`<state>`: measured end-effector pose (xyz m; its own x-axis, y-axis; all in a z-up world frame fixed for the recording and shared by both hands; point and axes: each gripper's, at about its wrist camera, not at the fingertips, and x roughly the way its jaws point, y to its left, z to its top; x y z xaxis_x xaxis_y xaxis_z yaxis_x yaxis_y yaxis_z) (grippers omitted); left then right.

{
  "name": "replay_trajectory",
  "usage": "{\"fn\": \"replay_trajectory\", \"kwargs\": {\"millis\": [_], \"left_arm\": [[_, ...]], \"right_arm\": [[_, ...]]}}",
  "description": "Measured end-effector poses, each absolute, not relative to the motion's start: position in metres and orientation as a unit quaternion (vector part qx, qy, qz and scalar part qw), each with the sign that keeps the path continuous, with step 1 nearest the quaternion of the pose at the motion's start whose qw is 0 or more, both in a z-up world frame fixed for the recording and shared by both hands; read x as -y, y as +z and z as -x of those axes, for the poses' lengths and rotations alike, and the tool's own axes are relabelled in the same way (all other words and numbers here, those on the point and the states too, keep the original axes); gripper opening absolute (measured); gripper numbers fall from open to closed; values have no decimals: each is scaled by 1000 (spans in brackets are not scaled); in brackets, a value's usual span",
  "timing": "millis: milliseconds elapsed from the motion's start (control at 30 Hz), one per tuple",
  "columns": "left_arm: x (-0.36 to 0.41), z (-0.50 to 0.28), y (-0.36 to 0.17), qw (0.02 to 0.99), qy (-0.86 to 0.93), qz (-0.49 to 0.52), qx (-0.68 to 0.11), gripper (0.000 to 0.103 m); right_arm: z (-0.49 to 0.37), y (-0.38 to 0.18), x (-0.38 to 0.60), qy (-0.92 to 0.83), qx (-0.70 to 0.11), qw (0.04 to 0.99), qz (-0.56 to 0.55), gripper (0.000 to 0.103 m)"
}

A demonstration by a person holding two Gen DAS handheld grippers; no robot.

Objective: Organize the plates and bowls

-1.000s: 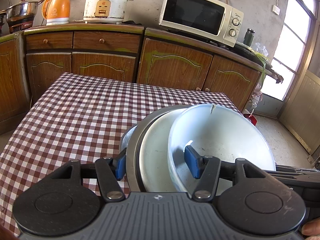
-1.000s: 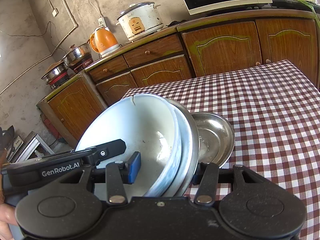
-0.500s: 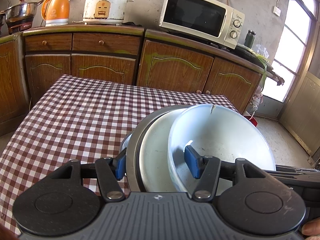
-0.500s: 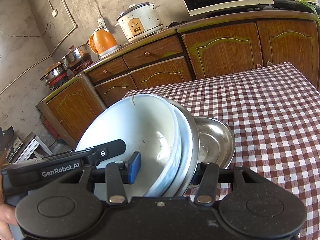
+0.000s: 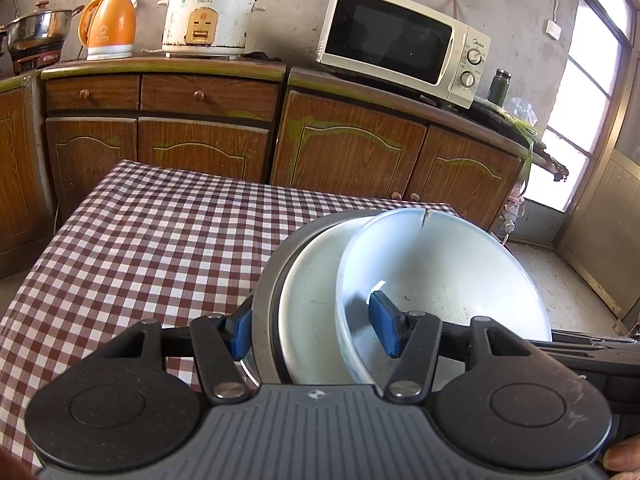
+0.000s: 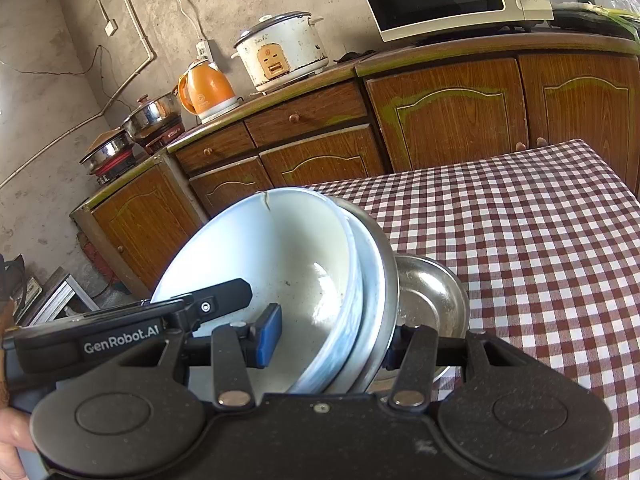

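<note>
The left gripper (image 5: pixel 312 330) and the right gripper (image 6: pixel 332 338) each clamp the same tilted stack from opposite sides, blue pads pressed on either face. The stack stands nearly on edge: a cracked white bowl (image 5: pixel 444 276) nested in a white plate (image 5: pixel 308 300), backed by a metal plate (image 5: pixel 266 280). Both grippers point level across the table, the person's fingers just showing at the frame corners. In the right wrist view a steel bowl (image 6: pixel 430 296) lies on the checked tablecloth (image 5: pixel 160 240) directly behind the stack. Beyond it the cloth runs bare to the table's far edge. Farther back stand wooden cabinets (image 5: pixel 348 152) carrying a microwave (image 5: pixel 404 42), rice cooker (image 5: pixel 206 18) and orange kettle (image 5: pixel 108 26).
</note>
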<state>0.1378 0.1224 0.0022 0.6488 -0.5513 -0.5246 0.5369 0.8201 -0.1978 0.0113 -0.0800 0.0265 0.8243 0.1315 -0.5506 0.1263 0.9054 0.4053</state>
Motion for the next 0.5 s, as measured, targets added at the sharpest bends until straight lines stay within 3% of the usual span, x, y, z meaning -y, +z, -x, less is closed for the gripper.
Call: {"fn": "replay_trajectory", "kwargs": {"millis": [500], "left_arm": [[-114,-150,0,906,-305,7,-293,58]], "right_arm": [[-30,24,93,-3,-297,929,-220,58]]}}
